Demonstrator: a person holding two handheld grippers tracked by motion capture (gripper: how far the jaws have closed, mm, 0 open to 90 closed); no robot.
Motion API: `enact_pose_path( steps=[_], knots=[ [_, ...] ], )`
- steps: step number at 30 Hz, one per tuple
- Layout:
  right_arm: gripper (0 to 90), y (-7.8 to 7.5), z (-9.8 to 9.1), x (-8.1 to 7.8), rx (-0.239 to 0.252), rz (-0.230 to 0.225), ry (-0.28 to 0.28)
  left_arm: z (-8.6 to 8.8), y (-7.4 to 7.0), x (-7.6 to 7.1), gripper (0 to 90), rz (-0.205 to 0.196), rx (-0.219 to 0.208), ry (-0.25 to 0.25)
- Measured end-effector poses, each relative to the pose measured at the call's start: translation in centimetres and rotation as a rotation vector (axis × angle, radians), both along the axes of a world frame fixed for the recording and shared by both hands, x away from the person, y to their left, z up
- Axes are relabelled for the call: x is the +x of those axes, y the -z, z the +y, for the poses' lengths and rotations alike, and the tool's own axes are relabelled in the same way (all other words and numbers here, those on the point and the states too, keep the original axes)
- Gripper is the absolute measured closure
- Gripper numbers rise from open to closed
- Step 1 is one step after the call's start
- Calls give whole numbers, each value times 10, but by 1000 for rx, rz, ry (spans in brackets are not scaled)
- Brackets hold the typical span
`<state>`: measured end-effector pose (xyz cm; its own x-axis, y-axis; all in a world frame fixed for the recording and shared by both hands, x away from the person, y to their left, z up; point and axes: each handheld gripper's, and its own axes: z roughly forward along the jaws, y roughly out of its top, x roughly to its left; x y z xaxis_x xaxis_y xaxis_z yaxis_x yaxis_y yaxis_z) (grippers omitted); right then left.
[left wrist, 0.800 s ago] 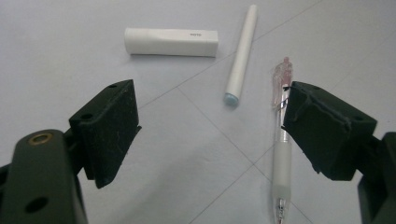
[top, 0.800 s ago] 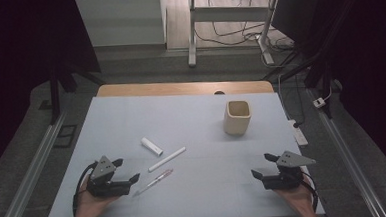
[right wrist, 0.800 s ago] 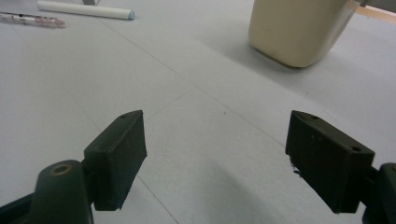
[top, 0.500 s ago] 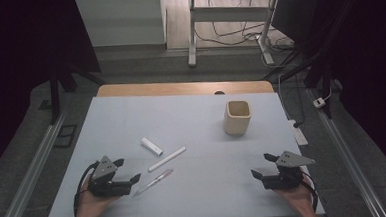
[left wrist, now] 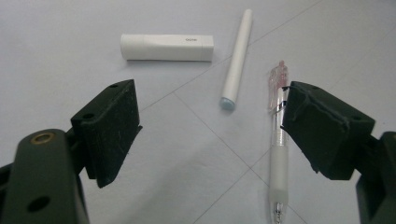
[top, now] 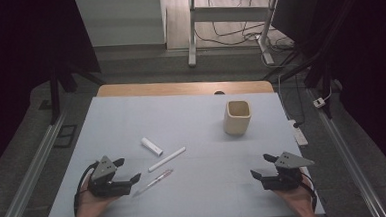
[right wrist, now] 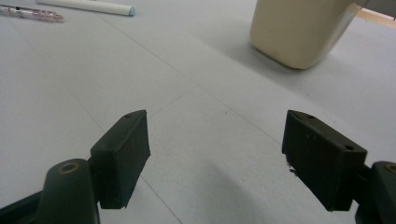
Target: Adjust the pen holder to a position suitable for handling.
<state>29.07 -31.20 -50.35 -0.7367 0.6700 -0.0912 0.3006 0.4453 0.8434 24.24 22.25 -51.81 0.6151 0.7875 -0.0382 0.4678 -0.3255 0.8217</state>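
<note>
The left gripper (top: 126,172) sits at 8 o'clock on the table (top: 191,113). Its two black jaws are spread wide and pinch nothing. The jaws are chunky blocks with a rough, scratched face. A hand (top: 88,206) holds it from below.

The pen (top: 155,181) lies flat on the table just beside this gripper, at the gripper's 3 o'clock in the high view. It is thin and see-through, with a pink end and a milky soft grip. In the left gripper view the pen (left wrist: 279,140) runs along the inside of one jaw, but I cannot tell if it touches.

A long white stick (top: 167,159) with a pale blue tip lies near the pen, toward 12 o'clock from it. A short, fat white tube (top: 152,146) lies just past that. Both look smooth.

The right gripper (top: 265,166) sits at 4 o'clock on the table. Its jaws are spread wide too, with bare table between them.

A cream cup (top: 237,117) with rounded corners stands upright at 1 o'clock. It looks smooth and dull.

The table top is flat, pale blue-grey, with thin lines across it.
</note>
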Motion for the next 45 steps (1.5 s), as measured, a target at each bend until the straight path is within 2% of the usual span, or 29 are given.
enact_pose_path(
  steps=[3, 7, 11, 16, 18, 21, 31, 36, 39, 42, 45],
  knots=[
    [229, -3, 3, -1, -21, -2, 6, 3, -1, 0, 185, -6, -7, -3],
    [231, -1, 5, 1, -14, 2, 6, 4, 0, 1, 185, -4, -16, -11],
    [235, 0, 3, 7, 15, 18, 19, 3, 0, 2, 185, -13, -8, -12],
    [243, 0, 0, 16, 45, 38, 46, 4, 2, 3, 184, -2, -10, -10],
    [247, -2, 0, 19, 50, 29, 57, 5, 2, 2, 183, -3, -7, -14],
    [247, -4, 2, 24, 54, 39, 66, 6, -1, 0, 184, -17, -14, -17],
    [270, -20, 3, 37, 64, 36, 108, 2, -1, -4, 184, -27, 9, -10],
    [280, -28, 3, 53, 80, 29, 135, 2, 1, -5, 184, -23, 13, -19],
    [286, -30, 3, 61, 67, 33, 149, 2, 2, -5, 184, -23, 17, -21],
    [299, -30, 4, 66, 37, 16, 164, 2, 2, -6, 185, -31, 15, -28],
    [329, -29, 4, 71, 37, 16, 170, 3, 1, -6, 185, -31, 11, -31]
  ],
)
